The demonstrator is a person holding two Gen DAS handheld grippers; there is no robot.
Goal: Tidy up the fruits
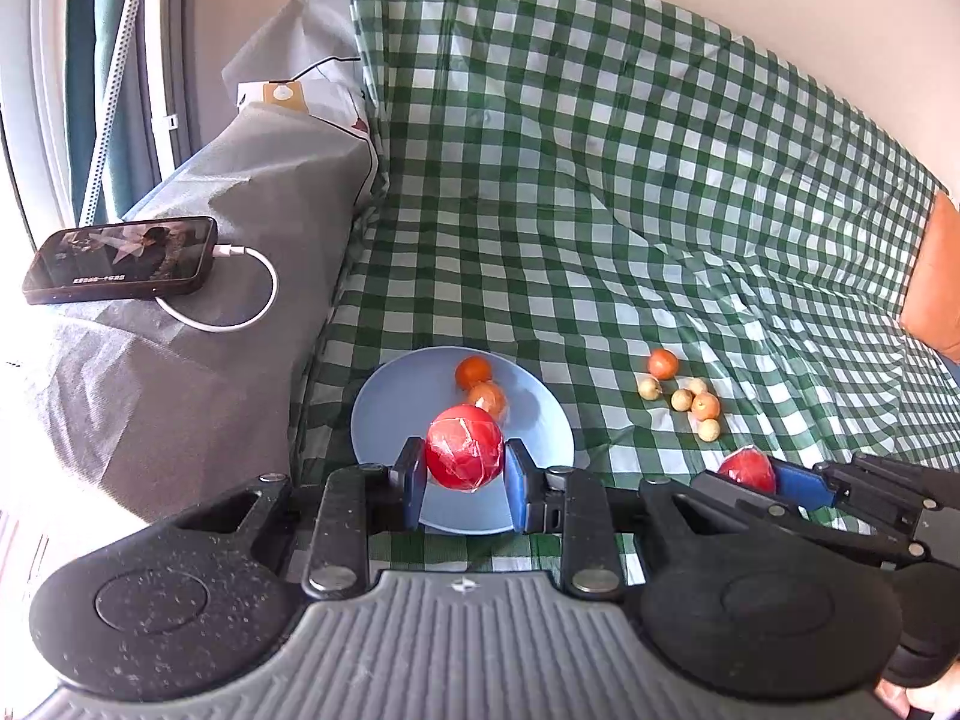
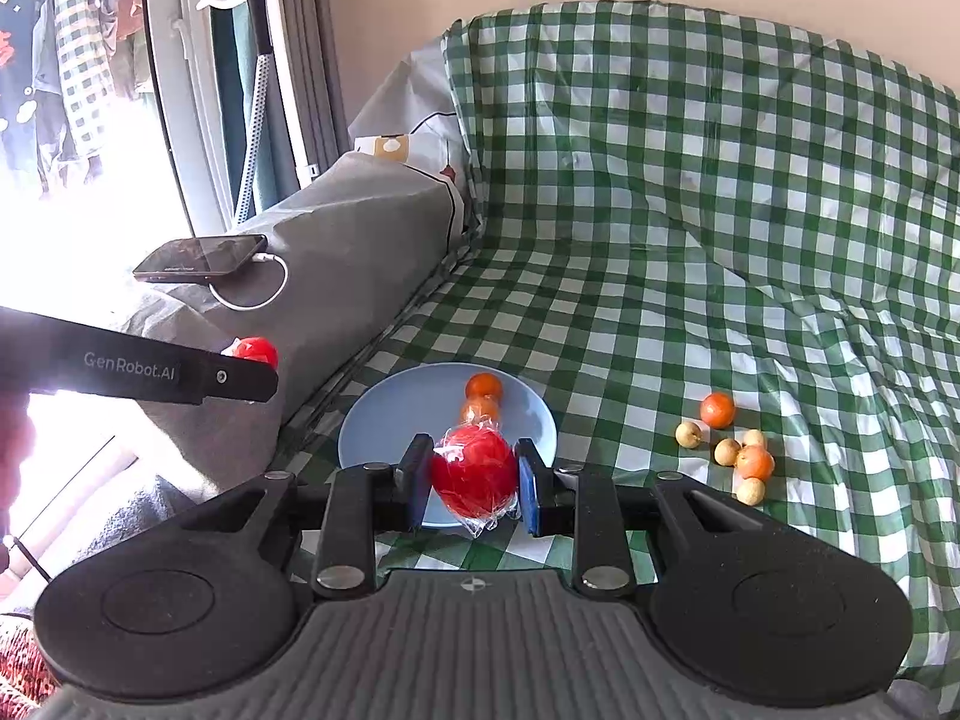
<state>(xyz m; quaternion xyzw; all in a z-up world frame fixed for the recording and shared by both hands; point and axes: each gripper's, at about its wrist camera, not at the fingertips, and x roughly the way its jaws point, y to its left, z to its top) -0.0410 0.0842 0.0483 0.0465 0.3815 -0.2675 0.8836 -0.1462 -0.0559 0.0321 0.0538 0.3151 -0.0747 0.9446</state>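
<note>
My left gripper [image 1: 465, 468] is shut on a red apple wrapped in plastic film [image 1: 463, 447], held over the near part of a blue plate [image 1: 390, 414]. Two small oranges [image 1: 480, 384] lie on the plate. My right gripper [image 2: 474, 480] is shut on a second wrapped red apple [image 2: 474, 471], held above the plate's near edge [image 2: 384, 420]. The right gripper also shows in the left wrist view [image 1: 774, 477]. The left gripper shows at the left of the right wrist view, with its apple [image 2: 255, 351].
Two small oranges and several pale longans [image 2: 729, 450] lie loose on the green checked cloth [image 2: 660, 210] right of the plate. A phone [image 1: 120, 267] with a white cable rests on a grey covered ledge to the left.
</note>
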